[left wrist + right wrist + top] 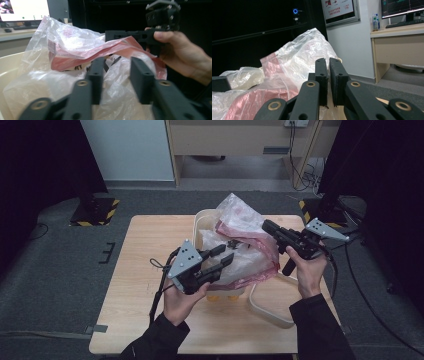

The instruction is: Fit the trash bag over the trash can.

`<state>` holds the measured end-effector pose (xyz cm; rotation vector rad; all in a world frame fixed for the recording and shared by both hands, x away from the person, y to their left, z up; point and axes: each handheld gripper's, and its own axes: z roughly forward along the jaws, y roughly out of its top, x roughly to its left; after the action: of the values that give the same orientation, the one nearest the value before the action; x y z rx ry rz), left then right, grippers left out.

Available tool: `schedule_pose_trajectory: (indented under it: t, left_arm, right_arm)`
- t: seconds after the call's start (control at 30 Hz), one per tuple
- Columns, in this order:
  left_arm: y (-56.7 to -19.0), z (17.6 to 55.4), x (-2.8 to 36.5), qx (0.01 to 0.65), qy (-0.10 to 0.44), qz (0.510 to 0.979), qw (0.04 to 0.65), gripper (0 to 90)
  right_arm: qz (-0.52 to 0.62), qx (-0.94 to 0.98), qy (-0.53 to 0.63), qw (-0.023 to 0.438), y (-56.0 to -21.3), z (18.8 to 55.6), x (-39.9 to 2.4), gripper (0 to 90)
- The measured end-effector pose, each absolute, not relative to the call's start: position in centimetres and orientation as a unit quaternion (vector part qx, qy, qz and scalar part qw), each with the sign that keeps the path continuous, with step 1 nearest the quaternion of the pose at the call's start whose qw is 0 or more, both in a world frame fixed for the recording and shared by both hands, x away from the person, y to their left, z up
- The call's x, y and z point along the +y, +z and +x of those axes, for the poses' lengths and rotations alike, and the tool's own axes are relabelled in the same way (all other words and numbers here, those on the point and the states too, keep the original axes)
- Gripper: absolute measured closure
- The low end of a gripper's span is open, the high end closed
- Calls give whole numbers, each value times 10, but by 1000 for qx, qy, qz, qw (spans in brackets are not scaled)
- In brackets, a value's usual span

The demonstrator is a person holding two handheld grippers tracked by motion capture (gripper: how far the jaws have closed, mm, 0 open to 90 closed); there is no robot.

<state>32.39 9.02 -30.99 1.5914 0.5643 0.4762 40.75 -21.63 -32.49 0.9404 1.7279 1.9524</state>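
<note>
One table (pixel 150 320), one bin (pixel 202 222), two plastic bags (pixel 245 245).

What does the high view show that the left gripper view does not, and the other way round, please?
The high view adds the wooden table, the grey floor around it, and the left hand holding the left gripper, jaws open toward the plastic bag. The left gripper view adds a lit monitor and a desk behind the bag. Both share the clear-and-pink bag, the beige tub it sits in, and the right gripper in the right hand at the bag's edge.
</note>
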Motion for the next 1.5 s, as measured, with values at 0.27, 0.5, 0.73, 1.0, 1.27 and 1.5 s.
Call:
schedule_pose_trajectory:
  t: [0.27, 0.5, 0.73, 1.0, 1.27, 1.5]
  left_arm:
    - [-308, 323, 105, 275, 193, 692, 639, 900]
    - [-307, 323, 122, 289, 193, 685, 640, 900]
    - [-312, 324, 157, 327, 214, 657, 645, 900]
    - [-313, 327, 171, 338, 208, 641, 657, 900]
    - [-296, 315, 159, 302, 200, 629, 688, 603]
    - [-298, 310, 115, 261, 173, 672, 671, 489]
  right_arm:
    - [335, 610, 694, 183, -324, 408, -217, 856]
    - [337, 607, 695, 187, -324, 409, -218, 858]
    - [336, 604, 696, 194, -325, 409, -217, 866]
    - [349, 606, 684, 208, -327, 414, -214, 852]
    - [341, 607, 686, 210, -324, 409, -215, 860]
    - [337, 611, 686, 206, -323, 408, -210, 854]
